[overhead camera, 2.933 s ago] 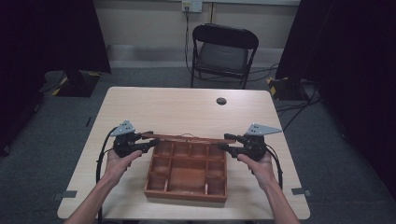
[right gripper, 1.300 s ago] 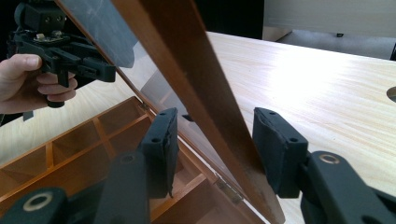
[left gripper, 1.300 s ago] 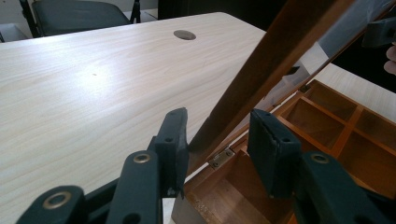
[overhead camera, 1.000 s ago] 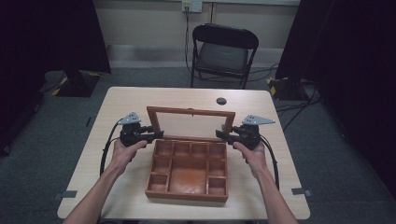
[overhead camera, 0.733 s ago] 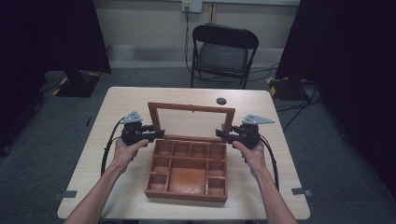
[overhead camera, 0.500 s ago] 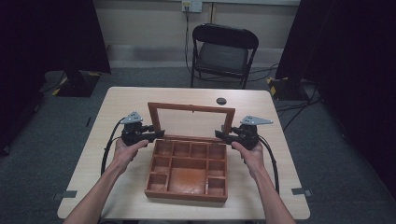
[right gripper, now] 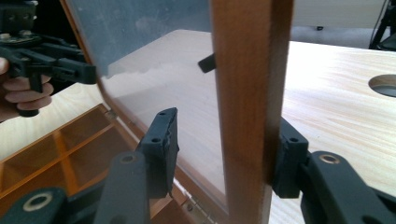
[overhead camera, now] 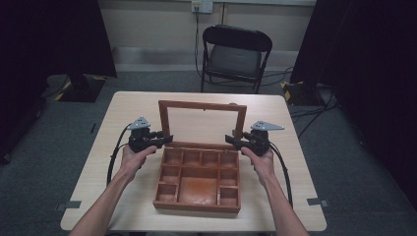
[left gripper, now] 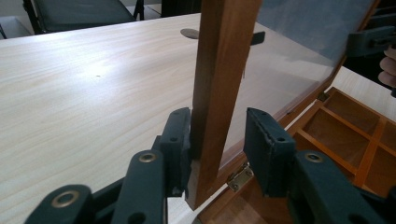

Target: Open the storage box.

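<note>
Standing near upright at the box's (overhead camera: 196, 182) twelve o'clock edge, mid-bench (overhead camera: 123, 113), the glass lid (overhead camera: 201, 120) sits loosely between both released tools, left tool (overhead camera: 164, 140) and right tool (overhead camera: 230, 140); unclamped, it could tip backward and strain its hinge (left gripper: 239, 177).

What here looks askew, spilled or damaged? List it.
Nothing stands out. The brown wooden compartment box sits square on the pale wooden table, its compartments empty, with its glass-paned wooden lid raised upright. The left tongs and right tongs each straddle a side rail of the lid's frame.
</note>
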A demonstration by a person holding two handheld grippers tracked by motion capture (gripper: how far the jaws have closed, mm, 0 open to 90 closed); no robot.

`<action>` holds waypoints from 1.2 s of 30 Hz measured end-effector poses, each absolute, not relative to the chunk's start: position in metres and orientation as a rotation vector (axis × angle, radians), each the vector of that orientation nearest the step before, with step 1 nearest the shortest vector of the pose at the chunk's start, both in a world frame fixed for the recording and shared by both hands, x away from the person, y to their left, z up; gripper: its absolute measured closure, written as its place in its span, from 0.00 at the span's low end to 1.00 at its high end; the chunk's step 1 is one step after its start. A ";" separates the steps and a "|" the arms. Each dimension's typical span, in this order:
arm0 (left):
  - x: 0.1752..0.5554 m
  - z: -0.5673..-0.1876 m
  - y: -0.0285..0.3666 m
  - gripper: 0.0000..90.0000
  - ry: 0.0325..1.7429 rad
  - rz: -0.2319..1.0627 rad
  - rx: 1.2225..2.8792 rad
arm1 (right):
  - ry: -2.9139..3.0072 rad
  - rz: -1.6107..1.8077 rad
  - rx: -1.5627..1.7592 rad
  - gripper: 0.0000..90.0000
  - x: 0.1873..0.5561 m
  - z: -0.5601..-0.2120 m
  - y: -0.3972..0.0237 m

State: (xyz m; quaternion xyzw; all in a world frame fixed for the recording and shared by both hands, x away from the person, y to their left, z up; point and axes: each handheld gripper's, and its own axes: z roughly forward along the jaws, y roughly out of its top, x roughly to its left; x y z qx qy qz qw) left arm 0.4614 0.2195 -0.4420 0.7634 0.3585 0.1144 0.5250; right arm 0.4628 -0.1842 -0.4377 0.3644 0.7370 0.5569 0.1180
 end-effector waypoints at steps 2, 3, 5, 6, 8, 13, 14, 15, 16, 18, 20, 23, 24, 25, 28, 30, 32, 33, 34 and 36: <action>0.461 -0.443 0.220 0.69 0.855 0.270 1.835 | 2.149 1.629 1.070 0.57 0.464 -0.438 -0.184; 0.461 -0.444 0.219 0.69 0.857 0.269 1.832 | 2.138 1.625 1.081 0.56 0.465 -0.440 -0.183; 0.463 -0.446 0.218 0.68 0.865 0.264 1.824 | 2.132 1.623 1.093 0.57 0.467 -0.441 -0.183; 0.463 -0.446 0.218 0.68 0.865 0.264 1.824 | 2.132 1.623 1.093 0.57 0.467 -0.441 -0.183; 0.464 -0.447 0.217 0.68 0.876 0.261 1.820 | 2.129 1.619 1.097 0.57 0.468 -0.442 -0.184; 0.468 -0.449 0.215 0.66 0.889 0.236 1.804 | 2.131 1.626 1.108 0.58 0.472 -0.444 -0.185; 0.469 -0.449 0.215 0.66 0.892 0.230 1.806 | 2.131 1.626 1.108 0.58 0.472 -0.444 -0.185; 0.471 -0.451 0.214 0.64 0.895 0.227 1.811 | 2.131 1.633 1.109 0.59 0.472 -0.445 -0.186; 0.472 -0.451 0.214 0.64 0.897 0.223 1.813 | 2.130 1.643 1.123 0.59 0.473 -0.445 -0.186; 0.475 -0.453 0.214 0.63 0.901 0.206 1.802 | 2.134 1.649 1.126 0.59 0.475 -0.447 -0.187; 0.476 -0.454 0.213 0.61 0.902 0.200 1.809 | 2.135 1.657 1.128 0.59 0.475 -0.448 -0.188; 0.477 -0.457 0.210 0.60 0.906 0.187 1.826 | 2.135 1.659 1.132 0.59 0.476 -0.448 -0.189; 0.477 -0.458 0.208 0.59 0.909 0.182 1.826 | 2.137 1.662 1.133 0.59 0.477 -0.448 -0.189; 0.478 -0.460 0.207 0.59 0.913 0.190 1.830 | 2.139 1.657 1.140 0.59 0.477 -0.448 -0.188; 0.479 -0.460 0.207 0.60 0.923 0.175 1.812 | 2.139 1.657 1.151 0.59 0.478 -0.449 -0.189; 0.479 -0.459 0.209 0.61 0.917 0.165 1.822 | 2.137 1.658 1.158 0.58 0.478 -0.449 -0.188; 0.479 -0.459 0.209 0.61 0.915 0.167 1.818 | 2.134 1.659 1.158 0.58 0.478 -0.449 -0.188; 0.479 -0.459 0.209 0.61 0.924 0.163 1.815 | 2.130 1.646 1.155 0.56 0.478 -0.449 -0.186; 0.479 -0.459 0.209 0.61 0.924 0.163 1.815 | 2.130 1.646 1.155 0.56 0.478 -0.449 -0.186; 0.479 -0.460 0.209 0.61 0.928 0.165 1.817 | 2.127 1.636 1.164 0.54 0.478 -0.450 -0.184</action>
